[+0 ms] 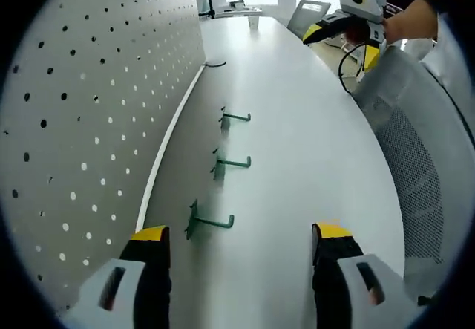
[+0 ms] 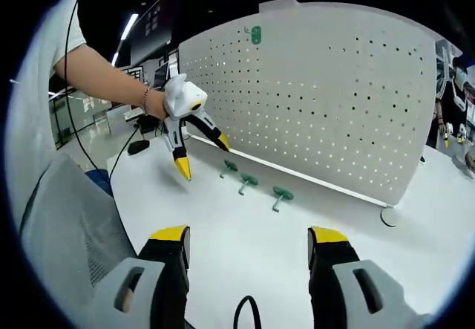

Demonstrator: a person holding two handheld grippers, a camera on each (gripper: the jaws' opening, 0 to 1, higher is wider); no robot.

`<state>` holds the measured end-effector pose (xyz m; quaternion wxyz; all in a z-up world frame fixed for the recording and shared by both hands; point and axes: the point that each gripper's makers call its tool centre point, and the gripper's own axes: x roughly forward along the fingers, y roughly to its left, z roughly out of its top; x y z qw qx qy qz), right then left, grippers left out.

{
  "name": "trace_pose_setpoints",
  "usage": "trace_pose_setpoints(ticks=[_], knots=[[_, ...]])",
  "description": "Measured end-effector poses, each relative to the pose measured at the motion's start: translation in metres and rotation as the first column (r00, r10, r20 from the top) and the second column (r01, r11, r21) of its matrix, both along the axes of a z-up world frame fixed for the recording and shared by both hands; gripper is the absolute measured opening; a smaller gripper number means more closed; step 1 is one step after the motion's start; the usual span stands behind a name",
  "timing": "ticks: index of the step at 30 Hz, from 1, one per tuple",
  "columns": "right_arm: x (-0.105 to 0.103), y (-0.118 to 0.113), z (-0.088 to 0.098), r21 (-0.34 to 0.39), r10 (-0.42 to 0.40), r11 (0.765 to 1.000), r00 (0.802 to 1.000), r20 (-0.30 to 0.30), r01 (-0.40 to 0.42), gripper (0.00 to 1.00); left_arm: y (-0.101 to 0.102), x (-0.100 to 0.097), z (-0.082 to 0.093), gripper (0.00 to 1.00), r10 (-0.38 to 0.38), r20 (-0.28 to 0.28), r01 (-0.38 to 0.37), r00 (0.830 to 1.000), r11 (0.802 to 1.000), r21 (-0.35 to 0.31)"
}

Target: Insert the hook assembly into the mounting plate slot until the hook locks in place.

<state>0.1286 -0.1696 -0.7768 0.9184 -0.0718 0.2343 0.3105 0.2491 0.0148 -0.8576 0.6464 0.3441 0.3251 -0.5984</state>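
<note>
Three green hooks lie in a row on the white table beside the white pegboard (image 1: 82,121): the nearest hook (image 1: 210,223), the middle hook (image 1: 230,164) and the far hook (image 1: 236,117). My left gripper (image 1: 240,238) stands open just short of the nearest hook, nothing between its jaws. In the right gripper view the same hooks (image 2: 247,182) lie in front of the pegboard (image 2: 319,106), and a further green hook (image 2: 255,34) hangs near its top edge. The left gripper (image 2: 202,156) hovers open over them. My right gripper (image 2: 249,236) is open and empty, farther back.
A grey mesh chair back (image 1: 415,173) stands at the table's edge, also the chair (image 2: 67,225). A round pegboard foot (image 2: 387,216) rests on the table (image 2: 245,247). A black cable (image 2: 245,310) loops near my right jaws. The right gripper (image 1: 349,21) is held far off.
</note>
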Motion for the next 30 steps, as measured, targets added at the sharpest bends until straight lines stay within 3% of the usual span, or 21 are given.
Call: trace_pose_setpoints(ticks=[16, 30], knots=[[0.001, -0.006, -0.001, -0.004, -0.018, 1.0, 1.0, -0.008, 0.018, 0.62, -0.005, 0.009, -0.023, 0.79, -0.038, -0.035, 0.039, 0.999, 0.998, 0.046], [0.0, -0.008, -0.004, -0.004, -0.025, 1.0, 1.0, -0.017, 0.025, 0.62, -0.005, 0.011, -0.027, 0.8, -0.059, -0.053, 0.062, 0.997, 0.997, 0.055]])
